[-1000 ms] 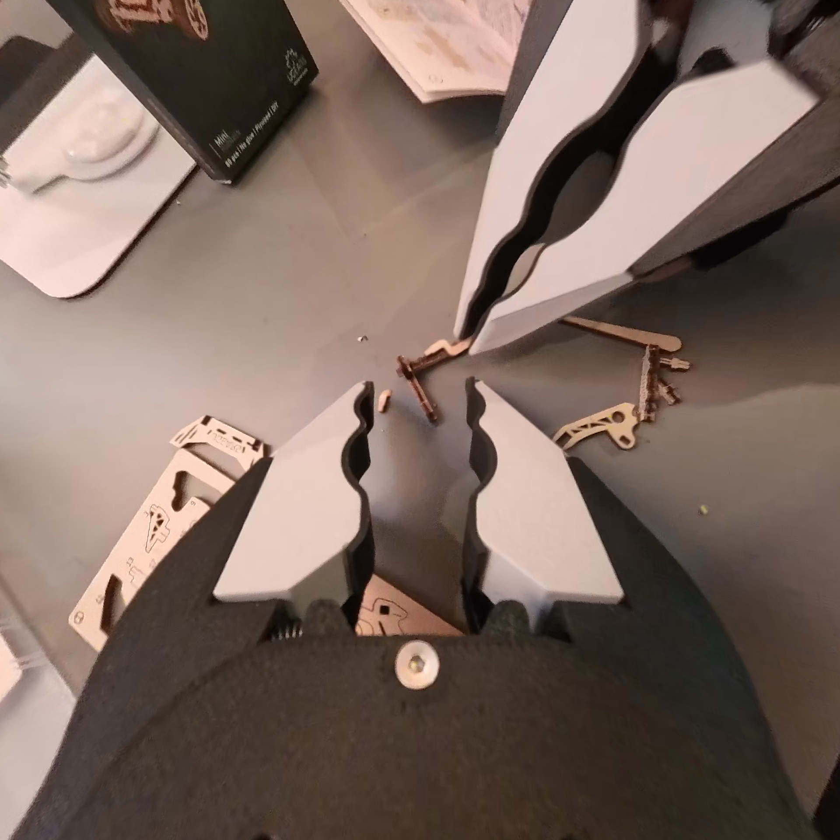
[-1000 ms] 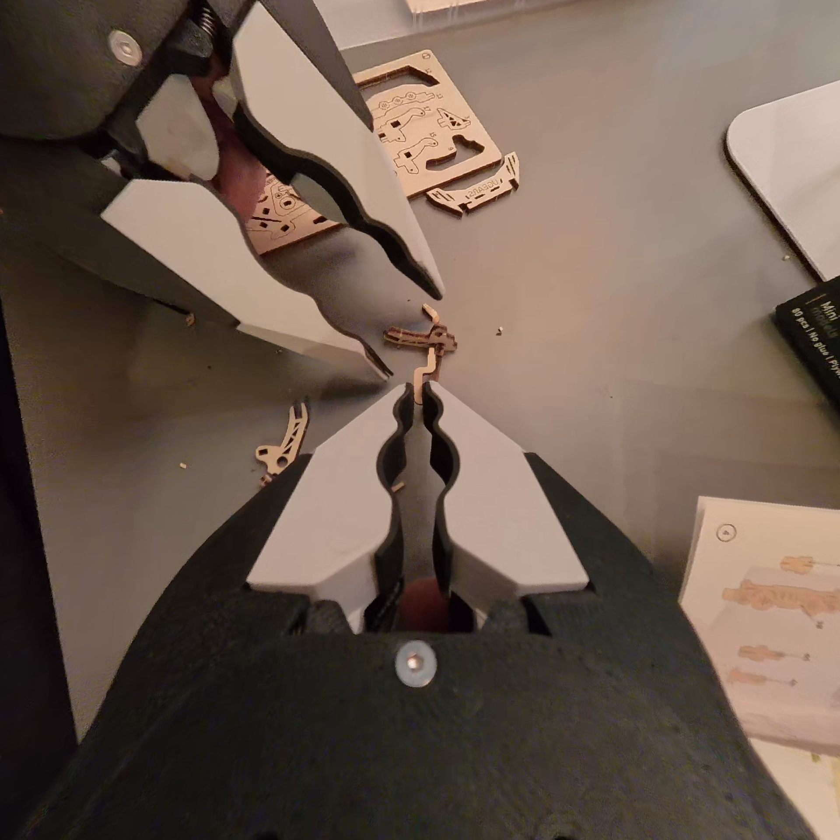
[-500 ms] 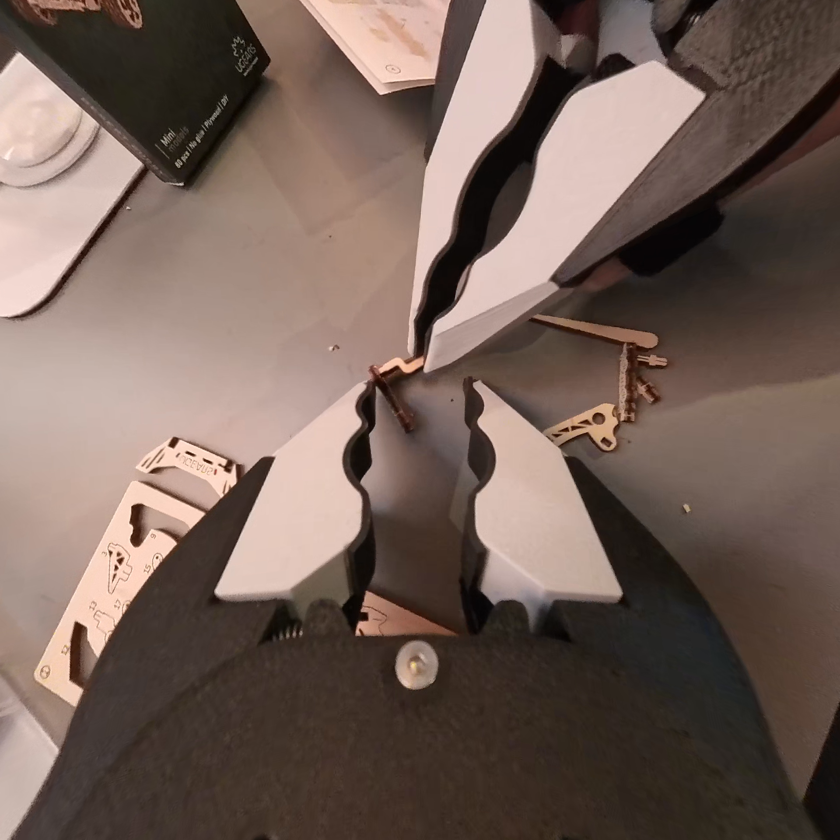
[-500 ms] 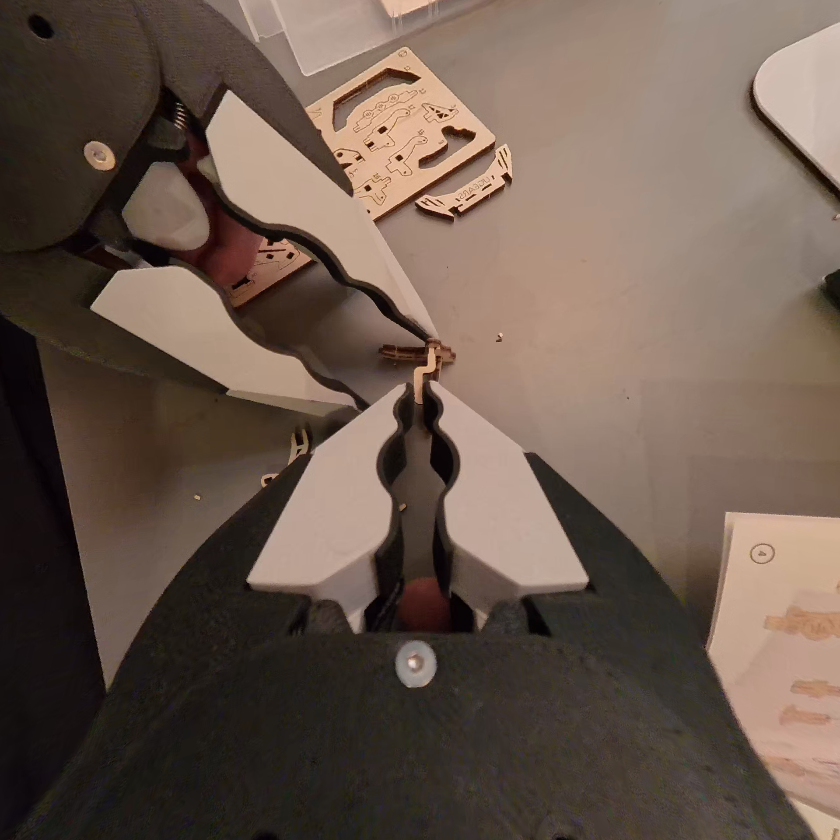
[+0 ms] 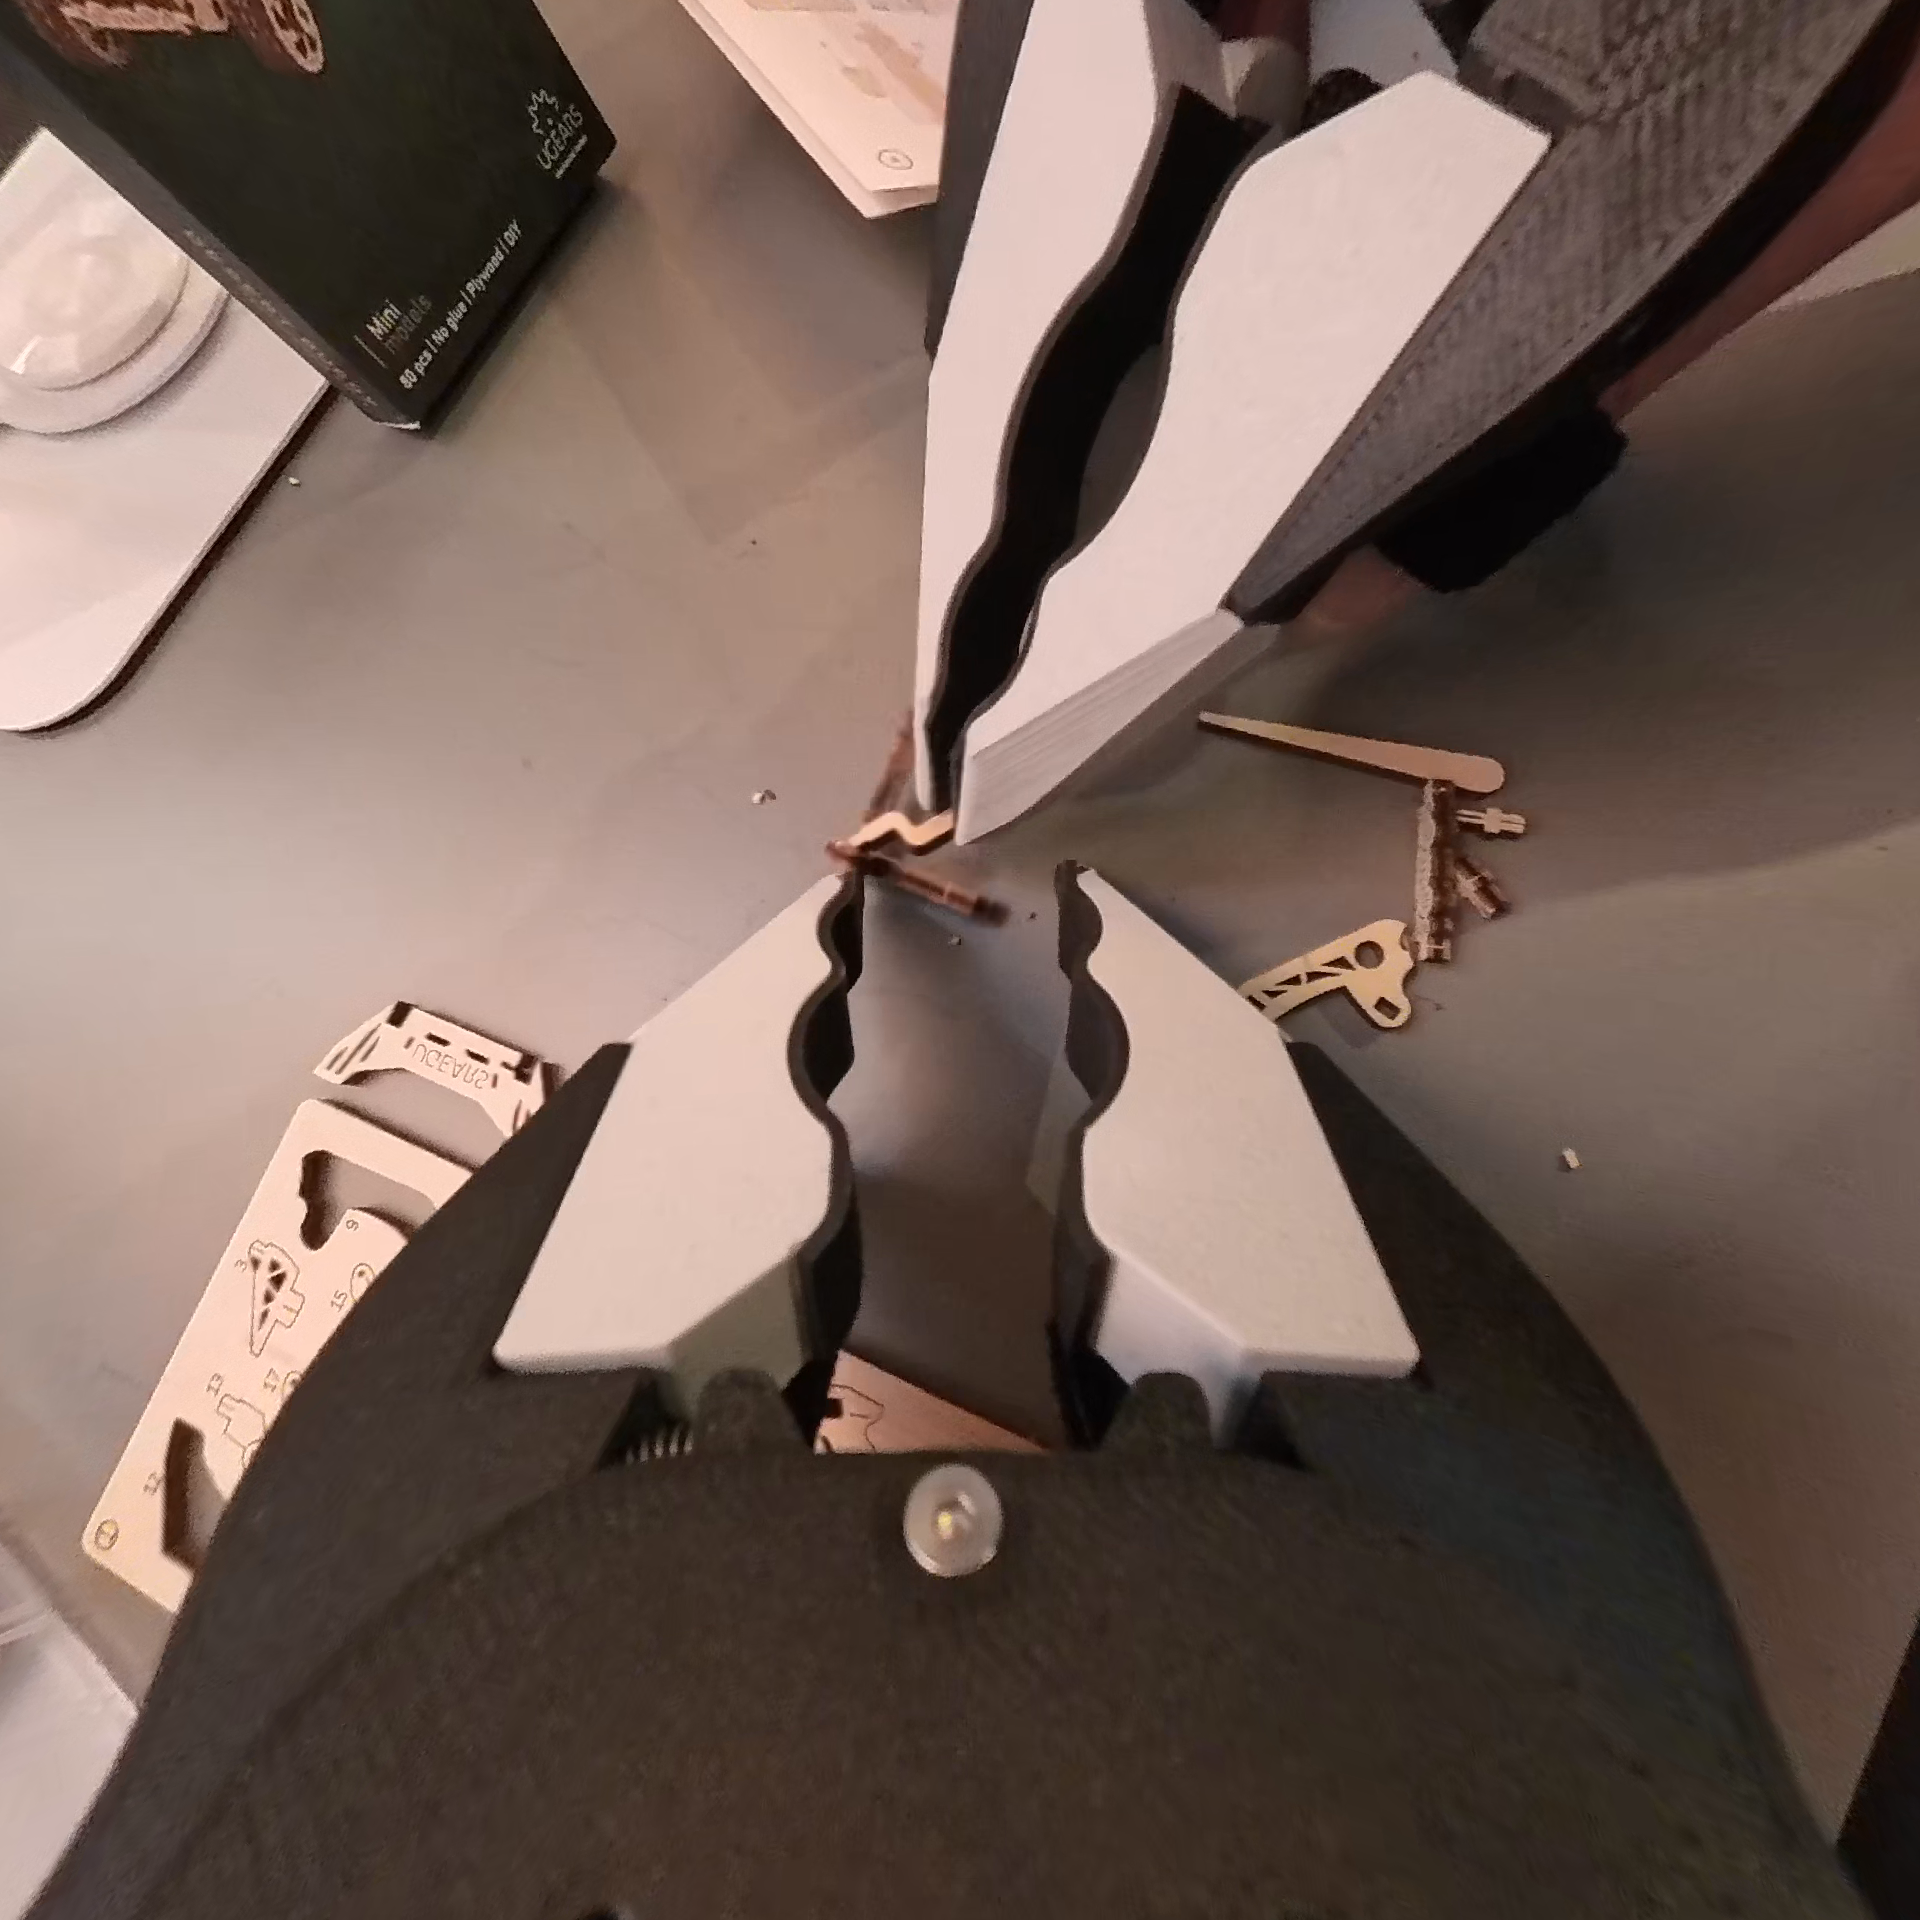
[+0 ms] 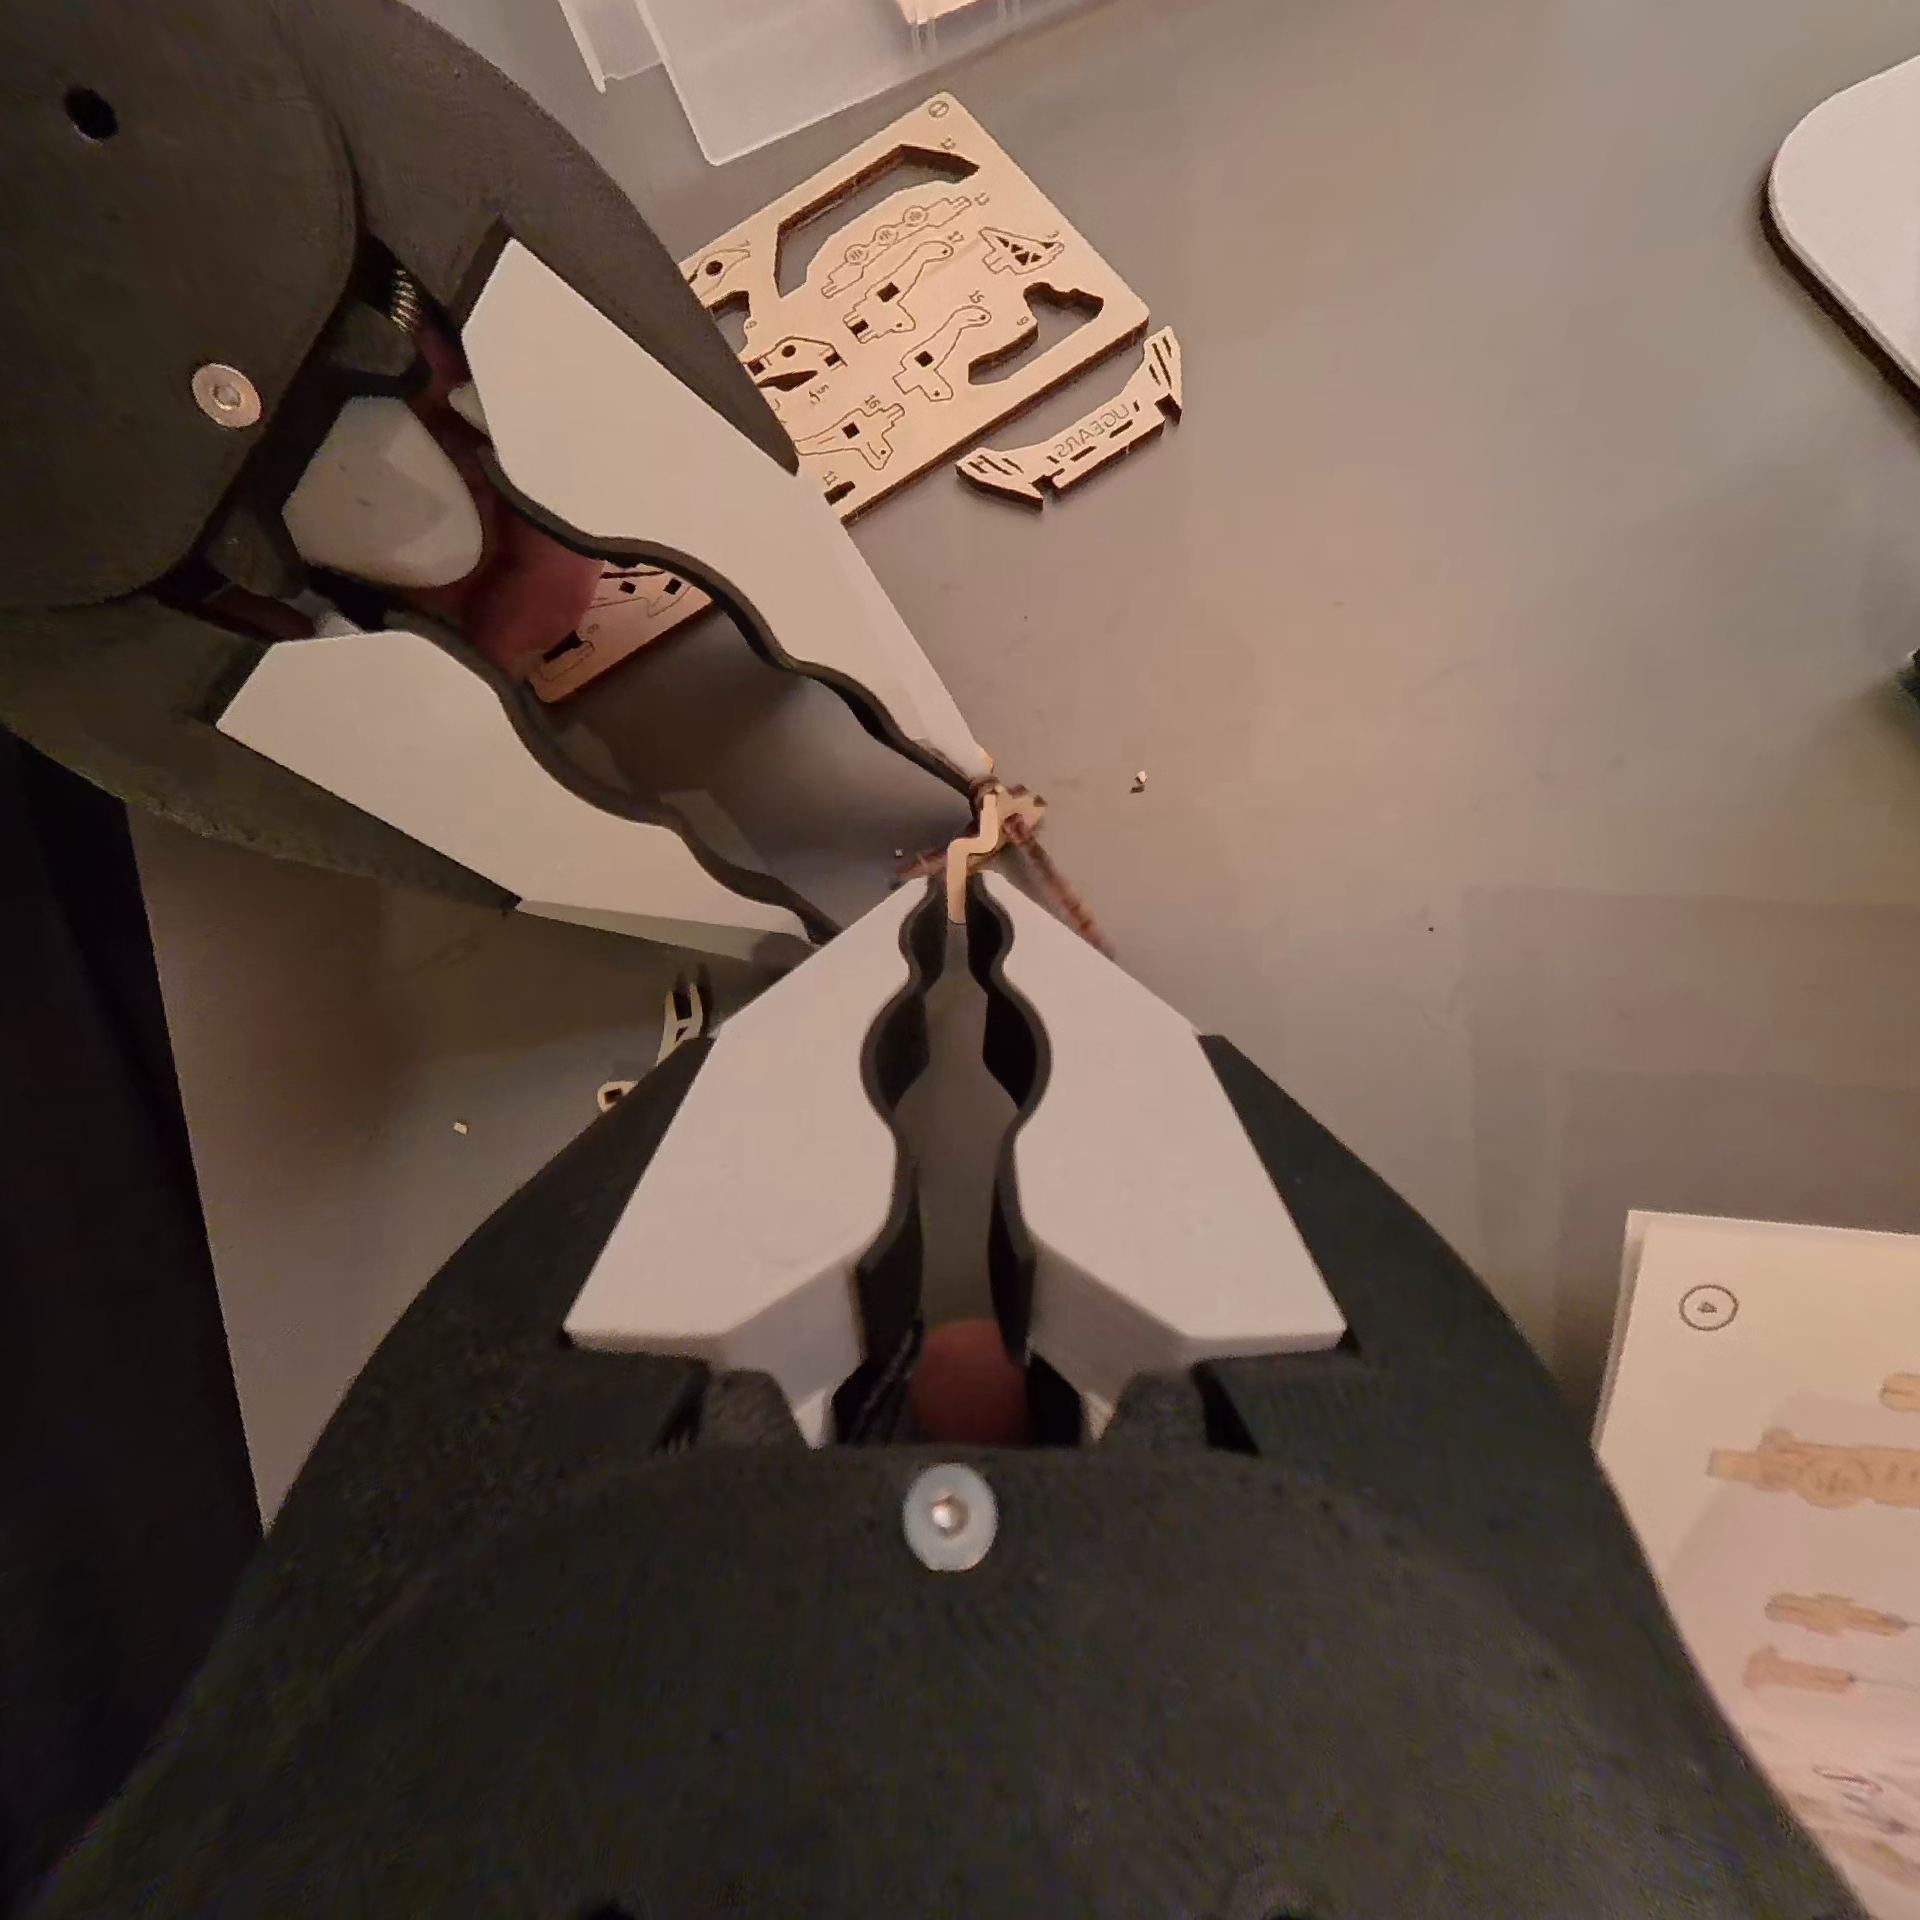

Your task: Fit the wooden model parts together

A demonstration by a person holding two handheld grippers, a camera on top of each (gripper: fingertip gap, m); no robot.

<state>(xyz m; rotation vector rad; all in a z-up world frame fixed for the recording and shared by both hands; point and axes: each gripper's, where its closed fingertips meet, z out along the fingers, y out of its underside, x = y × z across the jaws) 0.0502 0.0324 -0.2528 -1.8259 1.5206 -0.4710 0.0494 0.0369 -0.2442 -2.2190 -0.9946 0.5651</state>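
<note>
My right gripper (image 6: 956, 902) is shut on a pale zigzag wooden part (image 6: 982, 836), which sticks out past its fingertips. The part's far end meets a thin dark wooden axle piece (image 5: 930, 891) that lies on the grey table (image 5: 571, 675). In the left wrist view the right gripper (image 5: 940, 816) comes down from above with the zigzag part (image 5: 899, 826). My left gripper (image 5: 961, 883) is open. Its left fingertip (image 5: 847, 894) is at the axle's end, and the axle reaches into the gap between the tips. The right wrist view shows the left gripper (image 6: 899, 847) open.
A cut-out wooden sheet (image 5: 260, 1299) and a small bracket part (image 5: 436, 1055) lie at the left. Loose parts (image 5: 1340, 977) and a wooden stick (image 5: 1351, 753) lie at the right. A black box (image 5: 312, 156), a white tray (image 5: 104, 468) and a booklet (image 6: 1766, 1507) stand farther off. The grippers are tip to tip, or close to it.
The right gripper has brought the zigzag part onto the axle's end. The left gripper has moved in, so the axle now sits at its left fingertip. The axle has turned a little.
</note>
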